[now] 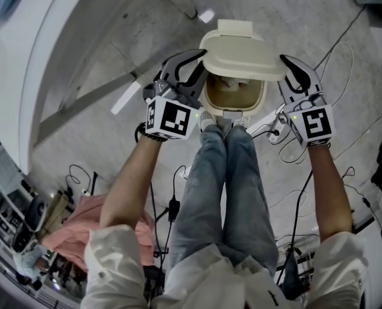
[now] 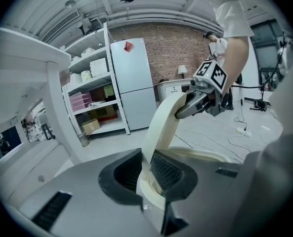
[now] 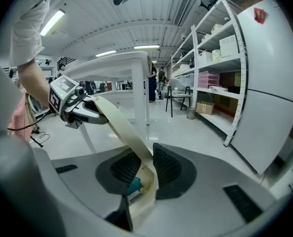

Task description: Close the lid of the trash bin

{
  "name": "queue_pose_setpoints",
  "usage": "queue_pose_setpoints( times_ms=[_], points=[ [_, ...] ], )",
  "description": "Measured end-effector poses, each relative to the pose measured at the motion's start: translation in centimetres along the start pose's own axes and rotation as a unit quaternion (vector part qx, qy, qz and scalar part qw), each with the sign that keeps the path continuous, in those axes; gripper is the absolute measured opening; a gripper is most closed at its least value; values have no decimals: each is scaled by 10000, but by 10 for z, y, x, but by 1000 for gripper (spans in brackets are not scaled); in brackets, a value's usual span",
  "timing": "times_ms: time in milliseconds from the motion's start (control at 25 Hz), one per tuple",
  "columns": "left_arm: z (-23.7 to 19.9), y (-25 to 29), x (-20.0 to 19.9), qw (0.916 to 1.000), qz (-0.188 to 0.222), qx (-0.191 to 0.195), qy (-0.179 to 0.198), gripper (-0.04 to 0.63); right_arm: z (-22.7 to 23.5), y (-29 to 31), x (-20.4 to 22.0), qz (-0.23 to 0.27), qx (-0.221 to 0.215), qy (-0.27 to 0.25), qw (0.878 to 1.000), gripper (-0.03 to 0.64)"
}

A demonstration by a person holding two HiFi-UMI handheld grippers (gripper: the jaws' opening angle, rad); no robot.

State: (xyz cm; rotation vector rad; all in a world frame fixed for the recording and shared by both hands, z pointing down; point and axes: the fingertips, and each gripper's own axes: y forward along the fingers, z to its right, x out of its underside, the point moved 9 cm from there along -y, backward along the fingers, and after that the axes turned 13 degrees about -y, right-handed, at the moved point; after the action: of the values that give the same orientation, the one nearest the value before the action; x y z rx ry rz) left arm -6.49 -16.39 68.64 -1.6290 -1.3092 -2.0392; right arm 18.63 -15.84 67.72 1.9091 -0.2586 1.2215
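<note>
A cream trash bin (image 1: 263,99) stands on the floor just past the person's shoes, its opening showing a brown liner. Its cream lid (image 1: 237,55) hangs tilted over the far half of the opening. My left gripper (image 1: 200,67) is shut on the lid's left edge, my right gripper (image 1: 287,67) on its right edge. In the left gripper view the lid (image 2: 161,125) runs from between my left gripper (image 2: 147,174) up to the right gripper (image 2: 198,103). In the right gripper view the lid (image 3: 119,120) stretches from my right gripper (image 3: 147,169) to the left gripper (image 3: 79,110).
A white table (image 1: 42,50) stands at the left. Cables and a power strip (image 1: 277,129) lie on the floor by the bin's right side. The person's legs (image 1: 223,185) stand right before the bin. Shelves (image 2: 89,93) and a fridge (image 2: 136,83) line the wall.
</note>
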Motion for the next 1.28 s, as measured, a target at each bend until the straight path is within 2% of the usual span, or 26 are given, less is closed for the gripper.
queue_pose_setpoints(
  times_ms=[360,680,1280],
  points=[
    [12,-10,12,9965,-310,451,631,64,-19,-7,4,-163,-244,-484,9984,109],
    [21,-13,24,9896,-558,782,1069,88,-32,-10,15,-305,-554,-944,9935,135],
    [36,-15,46,9724,-992,1262,1694,144,-51,-9,31,-859,-1413,-2005,9656,206]
  ],
)
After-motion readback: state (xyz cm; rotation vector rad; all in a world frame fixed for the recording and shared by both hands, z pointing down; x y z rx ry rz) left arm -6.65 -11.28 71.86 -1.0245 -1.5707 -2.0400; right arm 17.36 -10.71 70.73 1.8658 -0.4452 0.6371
